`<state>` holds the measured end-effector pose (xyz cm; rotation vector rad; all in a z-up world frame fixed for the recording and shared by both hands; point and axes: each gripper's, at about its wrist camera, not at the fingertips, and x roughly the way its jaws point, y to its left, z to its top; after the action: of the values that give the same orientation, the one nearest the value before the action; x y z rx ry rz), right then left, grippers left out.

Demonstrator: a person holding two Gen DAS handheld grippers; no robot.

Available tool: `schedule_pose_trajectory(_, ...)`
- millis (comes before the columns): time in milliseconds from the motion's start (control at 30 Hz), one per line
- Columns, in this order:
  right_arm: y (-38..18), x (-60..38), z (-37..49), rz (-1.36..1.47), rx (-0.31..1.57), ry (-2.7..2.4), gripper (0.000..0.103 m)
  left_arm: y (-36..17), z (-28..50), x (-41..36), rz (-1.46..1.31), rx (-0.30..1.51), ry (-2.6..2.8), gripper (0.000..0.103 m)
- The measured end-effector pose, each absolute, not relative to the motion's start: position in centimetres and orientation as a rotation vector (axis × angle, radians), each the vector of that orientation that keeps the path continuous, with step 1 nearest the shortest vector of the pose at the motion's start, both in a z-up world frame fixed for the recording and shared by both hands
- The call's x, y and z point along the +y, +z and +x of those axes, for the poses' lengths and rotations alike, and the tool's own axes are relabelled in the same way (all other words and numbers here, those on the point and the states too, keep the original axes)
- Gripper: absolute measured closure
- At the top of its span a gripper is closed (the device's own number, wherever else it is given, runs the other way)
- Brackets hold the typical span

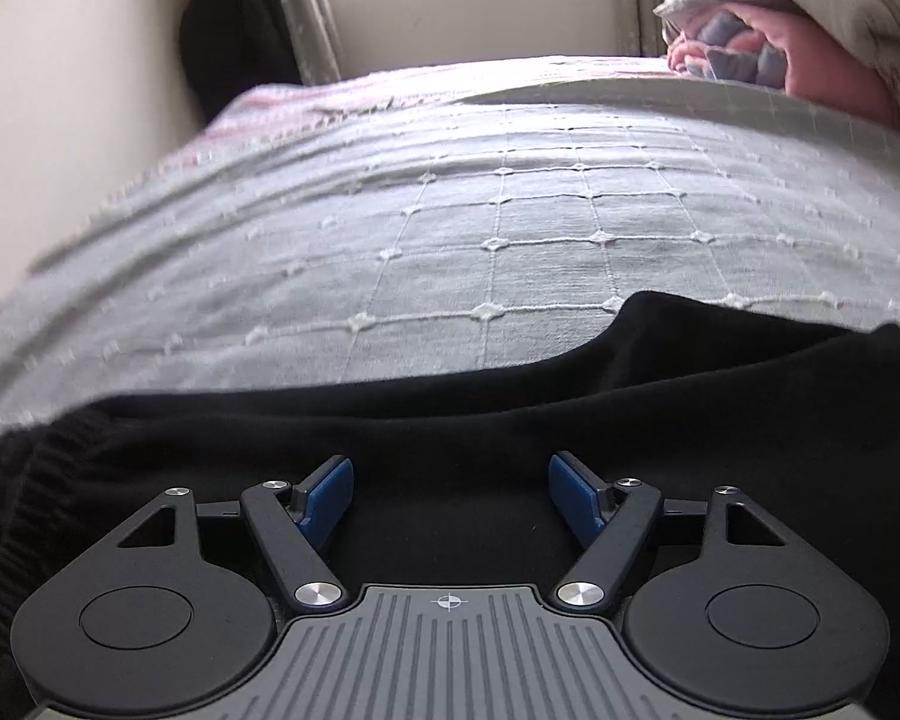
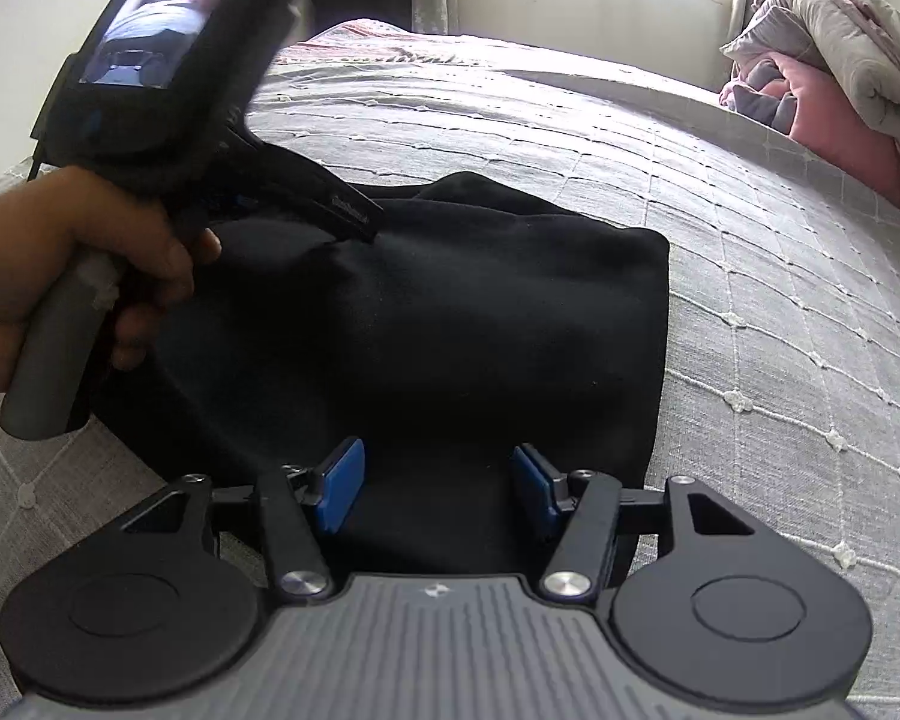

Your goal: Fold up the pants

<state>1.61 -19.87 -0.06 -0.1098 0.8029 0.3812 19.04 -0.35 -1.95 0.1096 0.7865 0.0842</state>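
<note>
Black pants (image 2: pixel 450 324) lie folded into a compact block on a grey quilted bedspread (image 2: pixel 780 300). In the left wrist view the pants (image 1: pixel 510 408) fill the lower half, with a gathered elastic band at the far left. My left gripper (image 1: pixel 450 492) is open, its blue pads (image 1: pixel 330 492) low over the black cloth with nothing between them. It also shows in the right wrist view (image 2: pixel 354 216), held by a hand, tips resting on the pants' far left part. My right gripper (image 2: pixel 438 492) is open and empty over the near edge of the pants.
The bedspread (image 1: pixel 510 210) stretches away to a window wall. A heap of pink and grey bedding (image 2: pixel 840 72) lies at the far right of the bed, also in the left wrist view (image 1: pixel 810 30). A pale wall (image 1: pixel 60 120) runs along the left side.
</note>
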Motion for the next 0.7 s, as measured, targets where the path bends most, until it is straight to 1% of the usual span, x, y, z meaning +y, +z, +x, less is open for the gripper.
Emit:
schedule_pose_trajectory(100, 0.0, -20.0, 1.6, -0.105, 0.805, 0.383, 0.03, -1.3, 18.2, 0.5, 0.077, 0.791, 0.1, 0.029)
schedule_pose_trajectory(133, 0.0, -20.0, 1.6, -0.105, 0.804, 0.381, 0.03, -1.0, 17.8, 0.6, 0.073, 0.786, 0.102, 0.031)
schedule_pose_trajectory(433, 0.1, -19.6, 1.5, -0.114, 0.803, 0.362, 0.028, 0.5, 14.7, 4.4, -0.041, 0.775, 0.101, 0.031)
schedule_pose_trajectory(533, 0.1, -19.4, 1.4, -0.117, 0.801, 0.355, 0.027, 1.2, 13.7, 6.5, -0.073, 0.763, 0.119, 0.031)
schedule_pose_trajectory(633, 0.2, -19.2, 1.3, -0.119, 0.796, 0.347, 0.024, 2.8, 12.0, 9.6, -0.137, 0.711, 0.132, 0.03)
schedule_pose_trajectory(700, 0.3, -19.2, 1.2, -0.122, 0.786, 0.343, 0.023, 4.0, 10.6, 12.4, -0.205, 0.669, 0.157, 0.027)
